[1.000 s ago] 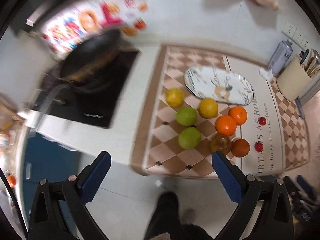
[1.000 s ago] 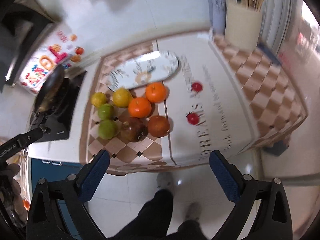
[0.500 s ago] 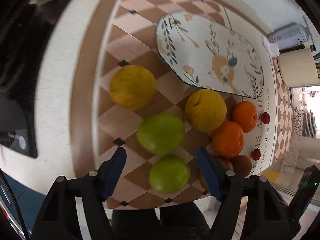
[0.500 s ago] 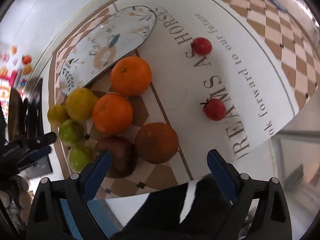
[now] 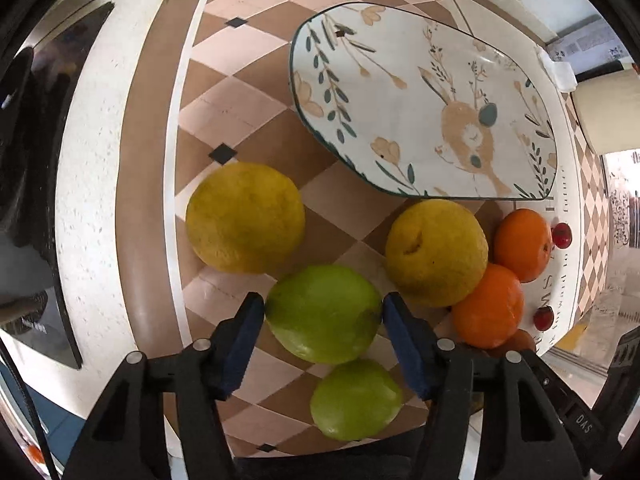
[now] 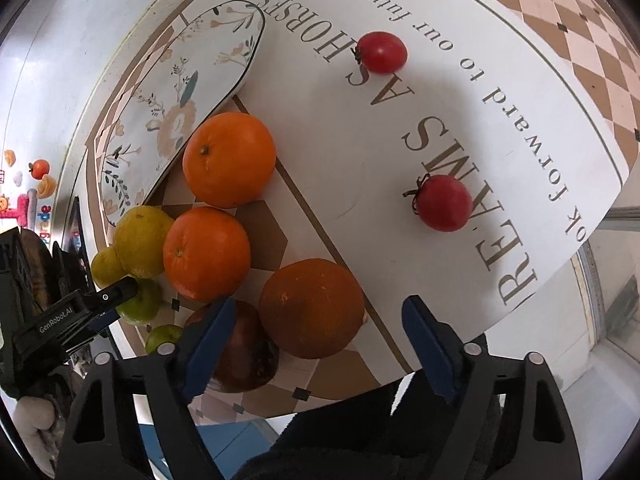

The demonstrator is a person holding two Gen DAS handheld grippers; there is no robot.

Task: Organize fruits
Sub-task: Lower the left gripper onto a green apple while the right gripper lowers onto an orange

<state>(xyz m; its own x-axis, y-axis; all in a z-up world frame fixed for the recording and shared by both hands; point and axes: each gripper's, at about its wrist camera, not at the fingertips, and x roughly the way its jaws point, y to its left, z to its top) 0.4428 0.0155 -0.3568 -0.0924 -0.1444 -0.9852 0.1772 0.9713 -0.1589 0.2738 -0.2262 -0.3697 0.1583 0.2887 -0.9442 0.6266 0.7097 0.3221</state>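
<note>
My left gripper (image 5: 323,320) has its blue pads against both sides of a green fruit (image 5: 323,313) that rests on the checkered mat. A second green fruit (image 5: 355,399) lies nearer, two yellow fruits (image 5: 245,217) (image 5: 436,253) farther. Two oranges (image 5: 489,307) (image 5: 522,245) lie to the right. The empty deer-patterned plate (image 5: 424,100) lies behind them. My right gripper (image 6: 316,334) is open, its fingers straddling a dark orange (image 6: 312,314), beside a brownish-red fruit (image 6: 240,354). Two oranges (image 6: 229,159) (image 6: 206,253) lie beyond it.
Two small red tomatoes (image 6: 382,52) (image 6: 442,202) lie on the white lettered part of the mat (image 6: 460,128). A black cooktop (image 5: 36,184) is to the left. A beige container (image 5: 608,108) stands at the far right. The counter's front edge is just below both grippers.
Both grippers have come down from high above the counter close to the fruit. The left jaws have narrowed around the green fruit. The right gripper has stayed wide open.
</note>
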